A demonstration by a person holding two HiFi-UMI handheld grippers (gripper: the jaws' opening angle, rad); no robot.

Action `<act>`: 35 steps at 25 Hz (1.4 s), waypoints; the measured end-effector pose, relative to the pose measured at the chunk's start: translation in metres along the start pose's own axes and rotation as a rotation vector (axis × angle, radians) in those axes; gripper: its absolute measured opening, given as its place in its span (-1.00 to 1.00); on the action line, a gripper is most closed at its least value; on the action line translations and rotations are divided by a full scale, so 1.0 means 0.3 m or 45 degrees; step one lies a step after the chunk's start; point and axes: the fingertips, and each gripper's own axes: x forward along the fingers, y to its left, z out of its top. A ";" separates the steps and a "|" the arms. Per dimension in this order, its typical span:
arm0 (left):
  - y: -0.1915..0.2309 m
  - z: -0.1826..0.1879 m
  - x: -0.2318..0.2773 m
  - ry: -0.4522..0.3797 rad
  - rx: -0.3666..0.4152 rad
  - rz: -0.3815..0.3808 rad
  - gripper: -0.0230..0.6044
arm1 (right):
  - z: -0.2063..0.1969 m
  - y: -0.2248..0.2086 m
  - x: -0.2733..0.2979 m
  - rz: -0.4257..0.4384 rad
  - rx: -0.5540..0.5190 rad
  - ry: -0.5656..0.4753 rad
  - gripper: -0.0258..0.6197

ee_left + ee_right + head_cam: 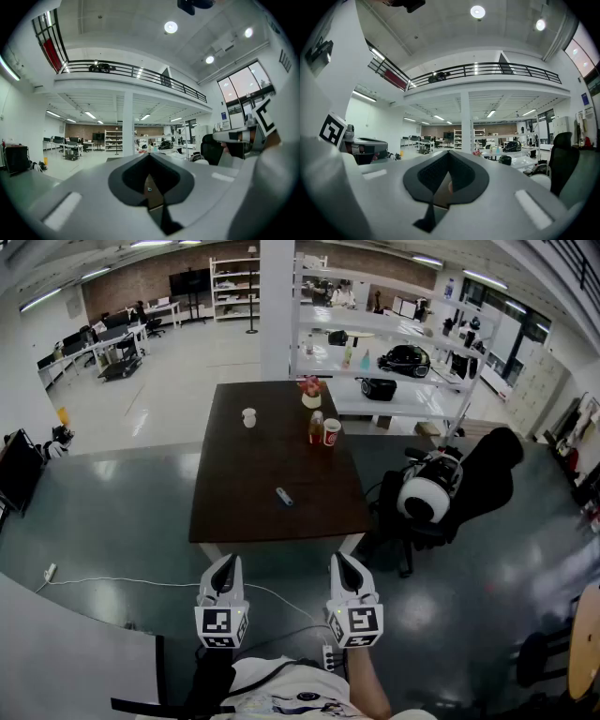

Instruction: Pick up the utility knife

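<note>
The utility knife [284, 496], small and blue-grey, lies on the dark brown table [234, 502], toward its near right part. Both grippers are held level side by side above the floor, short of the table's near edge and well apart from the knife. My left gripper [225, 562] has its jaws together with nothing between them. My right gripper [342, 559] is shut and empty too. In the left gripper view the jaw tips [150, 155] meet, and the right gripper view shows the same closed tip [449, 153]. The knife shows in neither gripper view.
Further back on the table stand a white cup [248, 417], a bottle [317, 427], a red can [331, 432] and a flower pot [310, 391]. A black office chair [441, 498] is at the table's right. White shelves [394, 343] are behind. A cable [141, 583] crosses the floor.
</note>
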 end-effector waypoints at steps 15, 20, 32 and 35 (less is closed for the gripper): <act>-0.034 -0.011 0.035 0.019 0.002 -0.008 -0.93 | -0.012 -0.012 0.021 0.058 0.011 -0.018 -0.92; -0.045 -0.018 0.041 0.038 -0.008 -0.004 -0.93 | -0.013 -0.018 0.019 0.064 0.002 -0.018 -0.92; -0.126 -0.075 0.053 0.103 -0.002 0.025 -0.93 | -0.093 -0.068 -0.012 0.114 0.032 0.048 -0.92; -0.148 -0.101 0.050 0.136 -0.009 0.043 -0.93 | -0.116 -0.084 -0.013 0.137 0.049 0.072 -0.92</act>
